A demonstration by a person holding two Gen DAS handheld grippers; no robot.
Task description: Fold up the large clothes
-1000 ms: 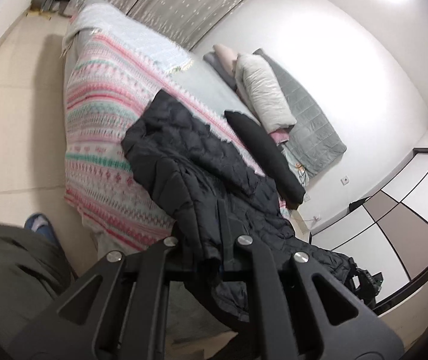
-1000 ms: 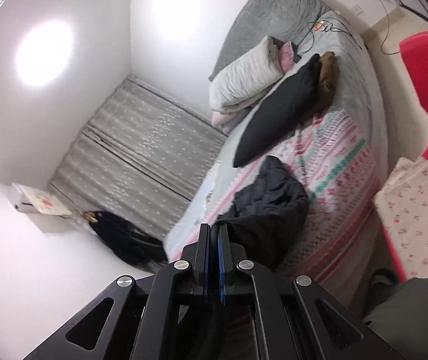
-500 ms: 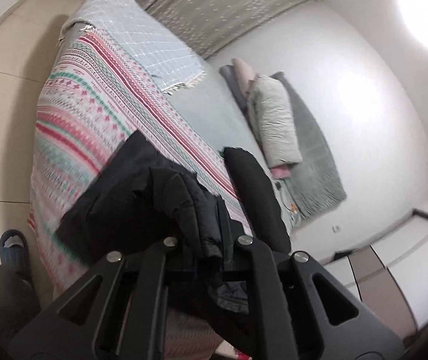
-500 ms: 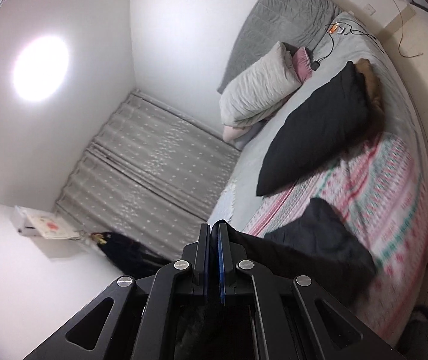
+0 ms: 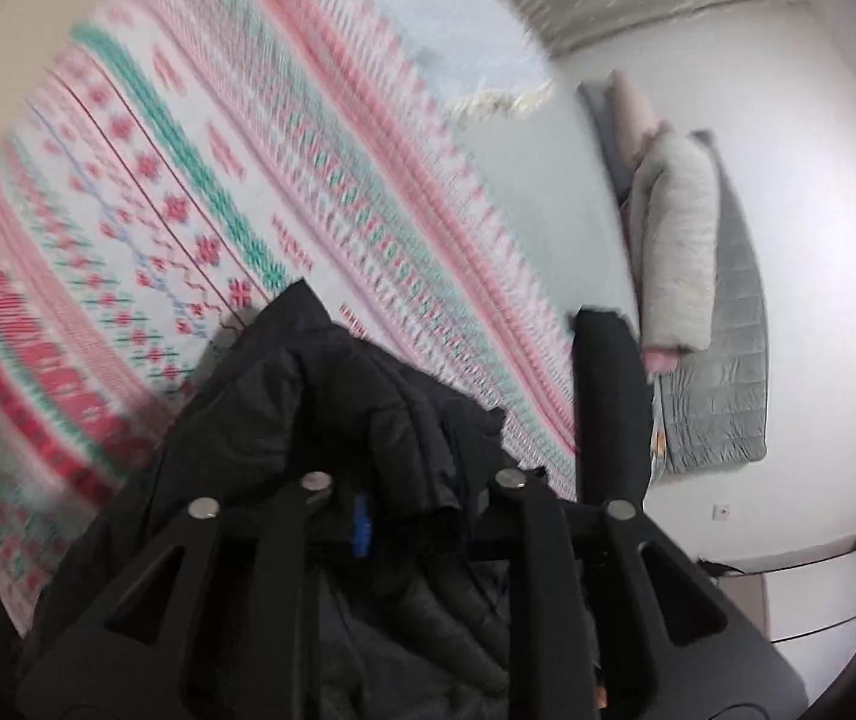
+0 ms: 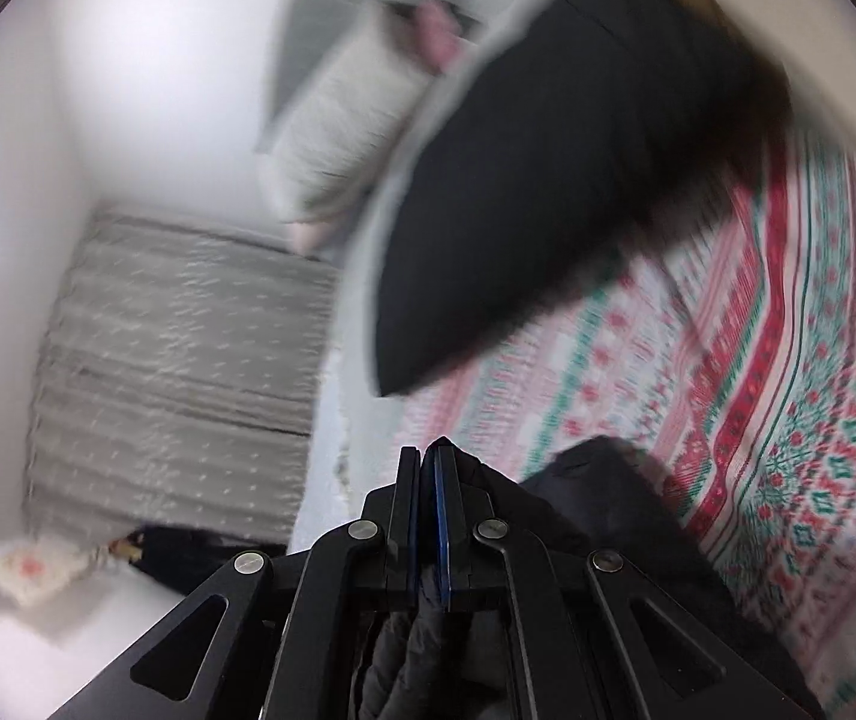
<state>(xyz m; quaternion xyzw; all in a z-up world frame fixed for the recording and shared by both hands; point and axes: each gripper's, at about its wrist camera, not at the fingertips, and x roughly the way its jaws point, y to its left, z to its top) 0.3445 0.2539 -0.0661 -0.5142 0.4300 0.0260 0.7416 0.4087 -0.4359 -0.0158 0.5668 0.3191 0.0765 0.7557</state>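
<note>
A black puffer jacket (image 5: 308, 414) hangs bunched from my left gripper (image 5: 410, 516), which is shut on its fabric just above the patterned bedspread (image 5: 200, 192). The jacket hides most of the left fingers. My right gripper (image 6: 426, 480) is shut on another part of the same jacket (image 6: 601, 504), with fabric squeezed between its fingers and trailing below. Both views are motion-blurred.
The bed carries a pink, teal and white patterned bedspread (image 6: 787, 396). A long black pillow (image 6: 547, 180), a pale pillow (image 5: 676, 240) and a grey quilt (image 5: 733, 360) lie toward the head. A grey curtain (image 6: 176, 360) hangs on the far wall.
Both grippers have swung in over the bed, carrying the jacket with them. The bedspread and black pillow now fill much more of each view. The floor has left the left view.
</note>
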